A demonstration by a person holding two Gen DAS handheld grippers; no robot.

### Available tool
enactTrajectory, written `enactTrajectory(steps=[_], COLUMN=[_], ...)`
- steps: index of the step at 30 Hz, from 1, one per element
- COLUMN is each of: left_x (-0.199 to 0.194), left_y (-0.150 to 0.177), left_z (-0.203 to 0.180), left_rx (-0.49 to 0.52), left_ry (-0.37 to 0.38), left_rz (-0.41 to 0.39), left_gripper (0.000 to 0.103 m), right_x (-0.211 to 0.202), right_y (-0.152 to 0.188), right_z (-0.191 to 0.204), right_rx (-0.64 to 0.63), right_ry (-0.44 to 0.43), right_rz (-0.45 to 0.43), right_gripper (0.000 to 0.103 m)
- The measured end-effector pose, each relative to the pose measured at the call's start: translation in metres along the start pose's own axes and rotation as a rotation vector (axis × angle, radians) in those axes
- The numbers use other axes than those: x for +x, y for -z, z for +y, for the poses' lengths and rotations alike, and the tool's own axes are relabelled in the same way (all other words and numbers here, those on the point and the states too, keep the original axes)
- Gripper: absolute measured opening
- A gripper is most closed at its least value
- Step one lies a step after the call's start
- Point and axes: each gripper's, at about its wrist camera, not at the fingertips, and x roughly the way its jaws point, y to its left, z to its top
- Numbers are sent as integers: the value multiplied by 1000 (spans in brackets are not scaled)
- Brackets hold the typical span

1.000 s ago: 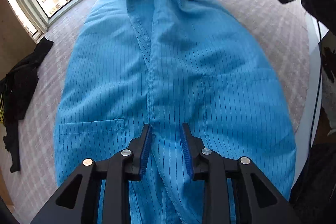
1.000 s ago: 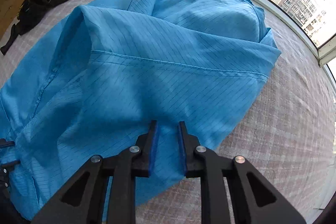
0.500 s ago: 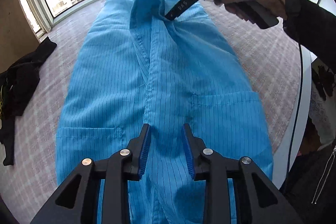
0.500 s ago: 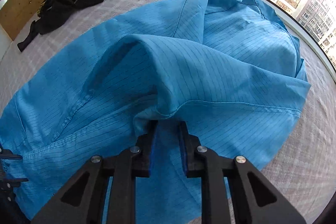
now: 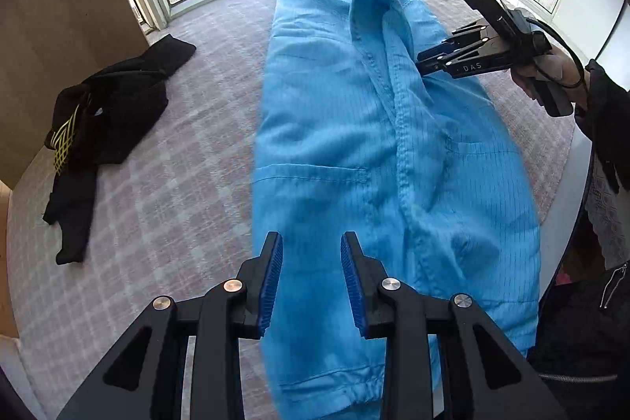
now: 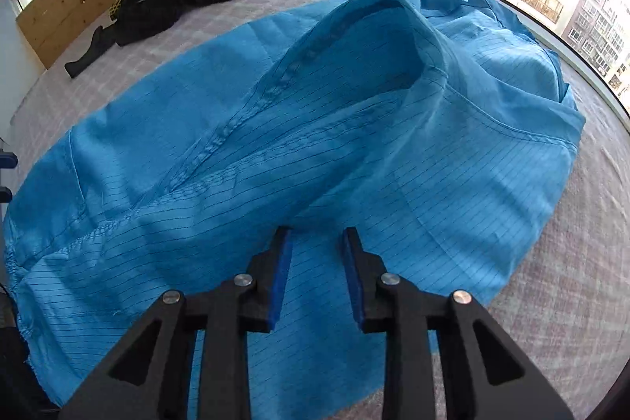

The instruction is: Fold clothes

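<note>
A blue pinstriped coat (image 5: 354, 128) lies on the checked counter (image 5: 165, 191). Left gripper (image 5: 311, 262) hovers with fingers spread; right gripper (image 6: 317, 254) likewise parted, holding nothing.

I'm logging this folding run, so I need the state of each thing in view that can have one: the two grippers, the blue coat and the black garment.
left gripper: open, above the coat's hem end, holding nothing.
right gripper: open, at the coat's front edge near the collar.
blue coat: spread lengthwise on the table, front up, not yet folded; front edge near the collar puffed up.
black garment: crumpled in a heap beside the coat, untouched.
</note>
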Motion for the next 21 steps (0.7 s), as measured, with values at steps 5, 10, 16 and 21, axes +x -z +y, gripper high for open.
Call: enactTrajectory(steps=[5,10,16,21], left_x=[-3,7,19,11], left_y=[20,42,53,58], left_z=[42,42,28,26], left_rx=[66,226,379,492], left_ry=[76,234,391,426], left_rz=[24,38,42,5], left_gripper=[29,29,29,29], right_x=[-54,-66,-38,-73], right_y=[26,76,95,105], right_z=[28,111,208,203], right_rx=[110,214,188,296], right_ry=[-118,-230,-193,-163], right_rz=[-43,-9,59,8], right_gripper=[27,27,31,32])
